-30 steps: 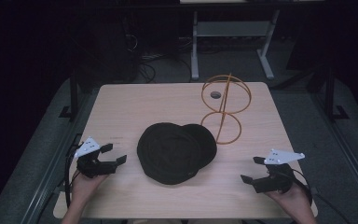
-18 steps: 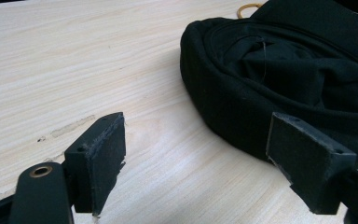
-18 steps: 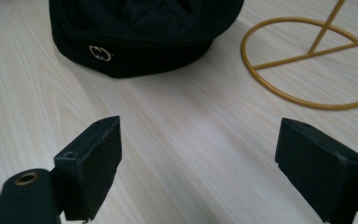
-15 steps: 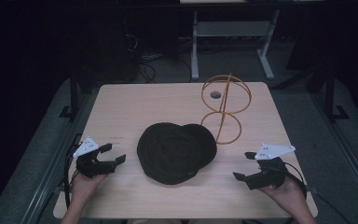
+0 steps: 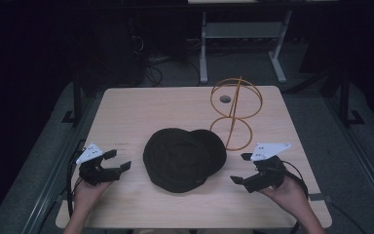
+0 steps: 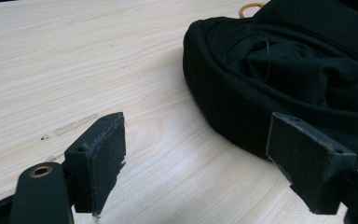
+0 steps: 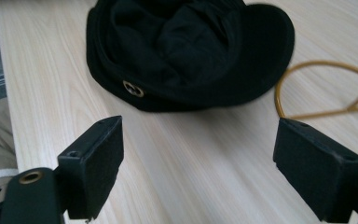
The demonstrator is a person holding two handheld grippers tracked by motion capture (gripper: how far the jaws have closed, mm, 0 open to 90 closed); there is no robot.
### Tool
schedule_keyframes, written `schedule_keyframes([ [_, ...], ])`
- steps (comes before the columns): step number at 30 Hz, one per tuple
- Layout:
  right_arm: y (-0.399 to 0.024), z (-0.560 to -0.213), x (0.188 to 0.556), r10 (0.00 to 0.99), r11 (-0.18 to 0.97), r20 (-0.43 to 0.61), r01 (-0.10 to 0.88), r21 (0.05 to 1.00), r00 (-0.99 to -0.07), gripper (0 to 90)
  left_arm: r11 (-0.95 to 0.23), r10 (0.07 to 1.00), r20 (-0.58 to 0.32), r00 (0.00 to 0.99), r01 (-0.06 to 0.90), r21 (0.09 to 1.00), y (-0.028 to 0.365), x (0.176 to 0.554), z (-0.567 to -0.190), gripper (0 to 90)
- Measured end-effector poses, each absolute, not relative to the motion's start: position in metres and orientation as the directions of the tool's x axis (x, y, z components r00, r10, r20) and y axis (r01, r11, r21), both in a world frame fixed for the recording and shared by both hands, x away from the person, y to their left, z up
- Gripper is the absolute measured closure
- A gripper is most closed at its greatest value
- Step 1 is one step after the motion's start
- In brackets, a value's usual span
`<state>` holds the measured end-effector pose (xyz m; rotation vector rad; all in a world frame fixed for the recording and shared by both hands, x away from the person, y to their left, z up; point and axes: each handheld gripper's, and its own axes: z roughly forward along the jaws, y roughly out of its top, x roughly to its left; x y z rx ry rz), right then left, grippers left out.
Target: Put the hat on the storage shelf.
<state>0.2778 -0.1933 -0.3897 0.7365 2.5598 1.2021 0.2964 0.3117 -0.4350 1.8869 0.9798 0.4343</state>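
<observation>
A black cap (image 5: 184, 158) lies near the middle of a light wooden table (image 5: 151, 107), its brim toward the right and far side; in the right gripper view the cap (image 7: 186, 51) shows crumpled cloth in its crown and a small gold-coloured metal emblem (image 7: 133, 88) on the near edge. Just beyond the cap's right side stands a gold wire stand (image 5: 235, 112), made of a ring lying on the table with an upright rod and hoops above it; the lower ring sits just beside the brim, and whether they touch cannot be told. A small round hole (image 5: 225, 99) is set in the tabletop behind the stand.

The left gripper (image 5: 118, 161) is held in the person's left hand (image 5: 88, 191) at the near left of the table, apart from the cap, its jaws spread wide and pointed toward it; in the left gripper view the cap (image 6: 298, 79) lies ahead and to the right, beyond the right jaw, with bare wood between the jaws. The right gripper (image 5: 241, 168) is held in the right hand (image 5: 287, 192) at the near right, its jaws likewise wide apart and holding nothing, near the cap's right edge but not touching it; a grey three-cornered plate rides on top of each gripper.
</observation>
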Motion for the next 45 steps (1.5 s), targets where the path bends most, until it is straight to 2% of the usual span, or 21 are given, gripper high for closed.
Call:
schedule_keyframes([
  [13,-0.151,-0.380,0.289,0.434,0.594,-0.005,0.281,0.754,-0.901,22.6,-0.234,0.782,-0.108,0.614,0.451,0.861,0.314,0.298,-0.436,19.5],
  [45,-0.063,-0.394,0.299,0.255,0.683,0.006,0.184,0.707,-0.967,41.0,-0.234,0.780,-0.117,0.615,0.461,0.856,0.315,0.299,-0.437,19.5],
])
